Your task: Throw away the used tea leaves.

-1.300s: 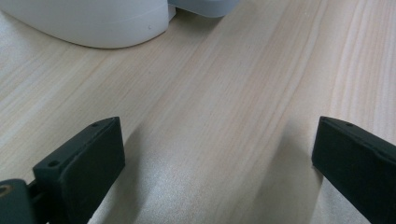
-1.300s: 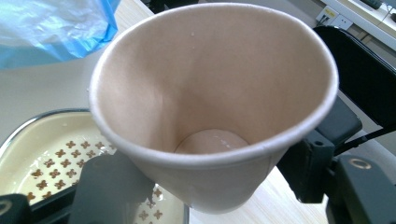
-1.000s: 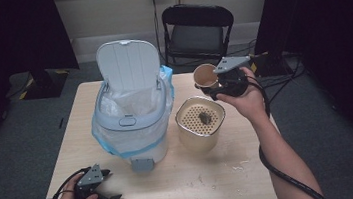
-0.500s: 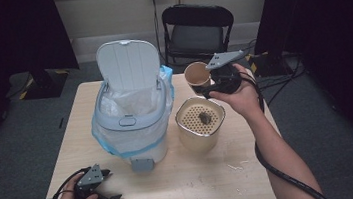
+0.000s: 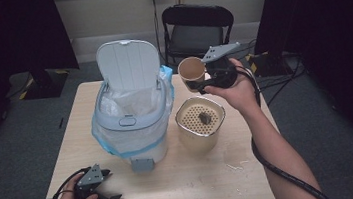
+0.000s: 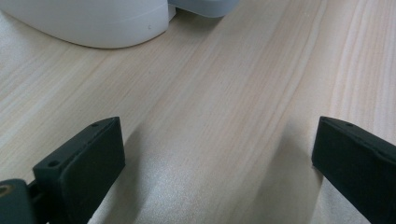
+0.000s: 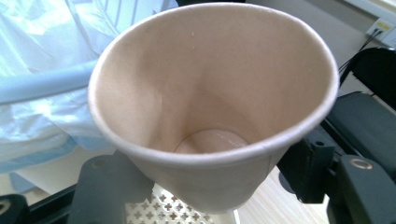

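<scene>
High view: right gripper (image 5: 202, 82) is clamping the paper cup (image 5: 190, 72), now lifted higher and nearer the open trash bin (image 5: 133, 112) than a second ago, likely heading to dump it, while left gripper (image 5: 105, 190) is resting open on the bench (image 5: 198, 177).

High overhead; two close views; shared table (image 5: 208, 176)

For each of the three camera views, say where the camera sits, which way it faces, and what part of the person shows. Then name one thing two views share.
High view: above the table, facing forward and down; both forearms show.
Left gripper view: on the left claw, facing the tabletop; open jaws.
Right gripper view: on the right claw, facing into the paper cup it grips.
Shared: high and right gripper views both show the cup and bin.
</scene>
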`<control>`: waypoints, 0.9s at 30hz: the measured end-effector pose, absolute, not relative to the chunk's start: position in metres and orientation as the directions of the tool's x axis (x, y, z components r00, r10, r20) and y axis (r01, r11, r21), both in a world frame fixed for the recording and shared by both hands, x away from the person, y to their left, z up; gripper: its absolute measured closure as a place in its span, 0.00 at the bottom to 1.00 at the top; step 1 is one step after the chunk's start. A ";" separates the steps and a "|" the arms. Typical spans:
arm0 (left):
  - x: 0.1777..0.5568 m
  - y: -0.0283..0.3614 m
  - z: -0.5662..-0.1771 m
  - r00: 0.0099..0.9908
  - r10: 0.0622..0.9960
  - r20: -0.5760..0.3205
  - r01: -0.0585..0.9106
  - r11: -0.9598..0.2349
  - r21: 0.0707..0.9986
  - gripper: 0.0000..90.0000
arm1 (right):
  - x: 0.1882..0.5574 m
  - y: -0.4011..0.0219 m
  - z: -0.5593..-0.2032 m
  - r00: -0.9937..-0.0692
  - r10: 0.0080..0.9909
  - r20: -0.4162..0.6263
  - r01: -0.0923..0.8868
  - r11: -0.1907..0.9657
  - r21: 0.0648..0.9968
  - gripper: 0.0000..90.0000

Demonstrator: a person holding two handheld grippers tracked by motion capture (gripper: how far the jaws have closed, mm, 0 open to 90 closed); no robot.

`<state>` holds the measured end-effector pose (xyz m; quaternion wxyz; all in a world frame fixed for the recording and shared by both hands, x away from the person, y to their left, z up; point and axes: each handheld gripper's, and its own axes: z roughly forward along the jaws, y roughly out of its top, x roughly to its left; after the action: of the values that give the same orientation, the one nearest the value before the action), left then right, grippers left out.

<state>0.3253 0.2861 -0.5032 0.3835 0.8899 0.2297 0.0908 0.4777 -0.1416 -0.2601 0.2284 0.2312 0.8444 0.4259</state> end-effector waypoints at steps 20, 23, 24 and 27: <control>0.325 0.286 -0.503 0.878 0.478 -0.014 0.339 -0.600 0.724 0.02 | 0.472 -0.118 -0.243 -0.820 0.552 -0.150 0.188 0.507 0.841 0.41; 0.325 0.286 -0.503 0.878 0.478 -0.014 0.339 -0.600 0.724 0.02 | 0.472 -0.116 -0.241 -0.823 0.549 -0.146 0.189 0.507 0.841 0.41; 0.325 0.286 -0.503 0.878 0.479 -0.015 0.339 -0.600 0.724 0.02 | 0.471 -0.116 -0.241 -0.824 0.548 -0.143 0.192 0.507 0.840 0.40; 0.325 0.286 -0.503 0.878 0.478 -0.014 0.339 -0.601 0.724 0.02 | 0.470 -0.114 -0.240 -0.827 0.544 -0.142 0.191 0.509 0.839 0.40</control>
<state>0.3253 0.2861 -0.5032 0.3834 0.8900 0.2296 0.0909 0.4705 -0.1144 -0.2397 0.1982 0.2175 0.8457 0.4452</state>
